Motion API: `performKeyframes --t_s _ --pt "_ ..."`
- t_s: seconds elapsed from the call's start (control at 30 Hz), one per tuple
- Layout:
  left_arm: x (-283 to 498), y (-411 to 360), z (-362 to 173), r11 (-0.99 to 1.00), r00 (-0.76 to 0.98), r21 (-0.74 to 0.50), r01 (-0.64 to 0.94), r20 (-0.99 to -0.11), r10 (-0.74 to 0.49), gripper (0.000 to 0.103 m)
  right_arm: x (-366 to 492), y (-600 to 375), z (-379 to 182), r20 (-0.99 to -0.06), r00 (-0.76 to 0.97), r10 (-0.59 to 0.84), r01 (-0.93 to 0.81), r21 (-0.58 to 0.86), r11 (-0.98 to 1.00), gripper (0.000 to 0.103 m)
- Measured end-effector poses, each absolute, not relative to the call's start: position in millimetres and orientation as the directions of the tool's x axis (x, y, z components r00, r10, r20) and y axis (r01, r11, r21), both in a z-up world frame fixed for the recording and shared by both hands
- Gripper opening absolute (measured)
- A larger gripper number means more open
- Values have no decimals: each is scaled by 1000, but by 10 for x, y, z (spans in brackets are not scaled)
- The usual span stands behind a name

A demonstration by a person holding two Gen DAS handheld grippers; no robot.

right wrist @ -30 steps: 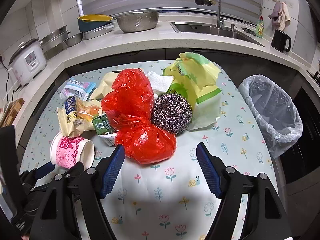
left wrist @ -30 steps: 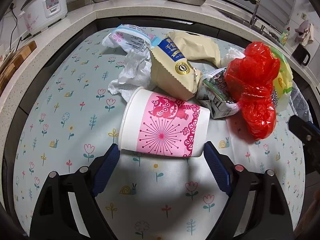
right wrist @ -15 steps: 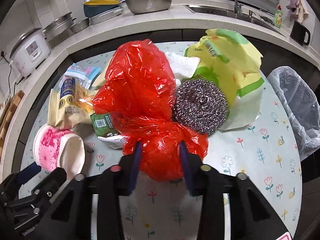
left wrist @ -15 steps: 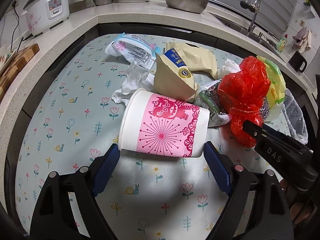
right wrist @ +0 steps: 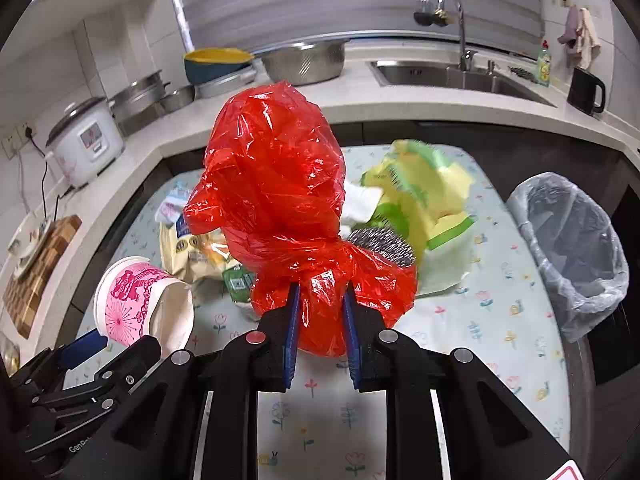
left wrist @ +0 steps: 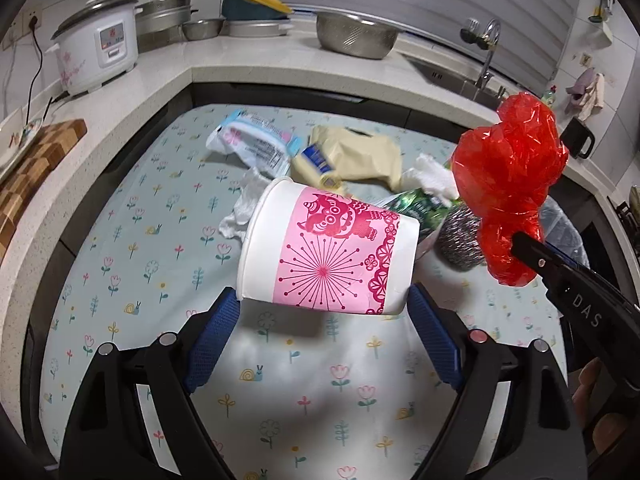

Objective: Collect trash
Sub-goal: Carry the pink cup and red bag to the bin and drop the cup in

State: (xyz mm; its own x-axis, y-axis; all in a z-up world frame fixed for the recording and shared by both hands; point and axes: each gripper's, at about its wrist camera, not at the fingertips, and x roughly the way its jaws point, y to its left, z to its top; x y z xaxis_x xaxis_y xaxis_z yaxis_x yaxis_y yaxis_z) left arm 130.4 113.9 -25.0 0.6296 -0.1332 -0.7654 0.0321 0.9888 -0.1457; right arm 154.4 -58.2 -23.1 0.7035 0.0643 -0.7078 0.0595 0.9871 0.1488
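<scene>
Two tools gripping: left tool (left wrist: pixel 324 312) pink-printed paper cup (left wrist: pixel 328 258), right tool (right wrist: pixel 319 316) crinkly red bag (right wrist: pixel 280 200) (translucent)

The red bag (right wrist: pixel 276 200) is hiding most of the scourer (right wrist: pixel 382 246) at its four o'clock and part of the white tissue (right wrist: pixel 360 204). The cup (left wrist: pixel 326 254) is covering the green carton (left wrist: pixel 420 204) behind it. The yellow wrapper (right wrist: pixel 424 196) is looking motion-blurred, its print unreadable.

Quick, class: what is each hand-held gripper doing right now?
Left hand-held gripper: closed on the pink paper cup, end to end.
Right hand-held gripper: just closed on the red plastic bag.
</scene>
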Motion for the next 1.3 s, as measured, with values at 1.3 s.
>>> performKeyframes --t_s 1.3 --pt "1322 -1839 391 804 545 -152 574 -662 -515 82 312 -3144 74 -628 709 -322 543 193 817 19"
